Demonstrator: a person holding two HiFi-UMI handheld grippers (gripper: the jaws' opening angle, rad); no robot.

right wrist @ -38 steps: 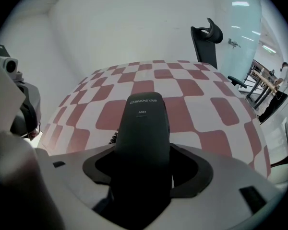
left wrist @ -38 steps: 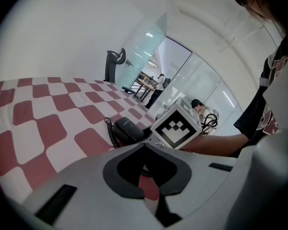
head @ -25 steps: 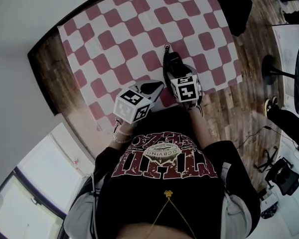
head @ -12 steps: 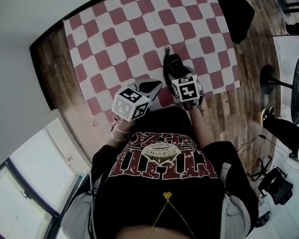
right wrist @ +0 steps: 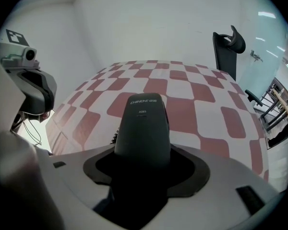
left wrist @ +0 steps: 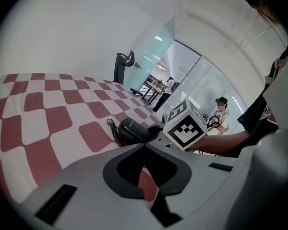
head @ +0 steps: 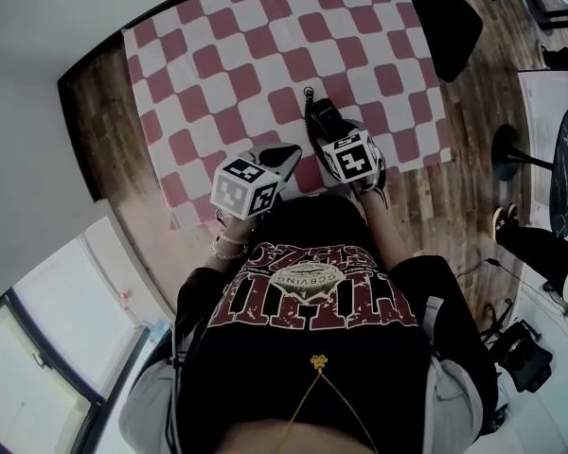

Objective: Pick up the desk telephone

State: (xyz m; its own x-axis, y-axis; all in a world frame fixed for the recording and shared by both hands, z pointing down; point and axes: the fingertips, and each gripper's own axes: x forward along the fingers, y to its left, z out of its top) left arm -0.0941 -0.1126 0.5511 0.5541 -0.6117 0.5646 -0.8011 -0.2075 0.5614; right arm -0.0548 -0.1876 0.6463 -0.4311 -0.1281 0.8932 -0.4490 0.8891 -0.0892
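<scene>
The phone is being gripped by the right gripper, whose jaws are being pressed against both sides of the black body near its near end, while the far end is pointing away over the checked cloth. In the head view the phone is lying at the near right part of the cloth, with its coiled cord trailing along its left side. Whether it is already being raised off the cloth cannot be told from these views. The left gripper is being held just left of the phone with its jaws brought together on nothing, its tip aimed towards the right one. Judging by the grip, the lift is the step in hand. It is probably best done by keeping the jaws squeezed evenly and raising the body straight up and level, since the long far end may be tipping down from a hold this close to the near end. The cord should be watched as well, as a snag or pull on it could be twisting the smooth plastic within the jaws.
</scene>
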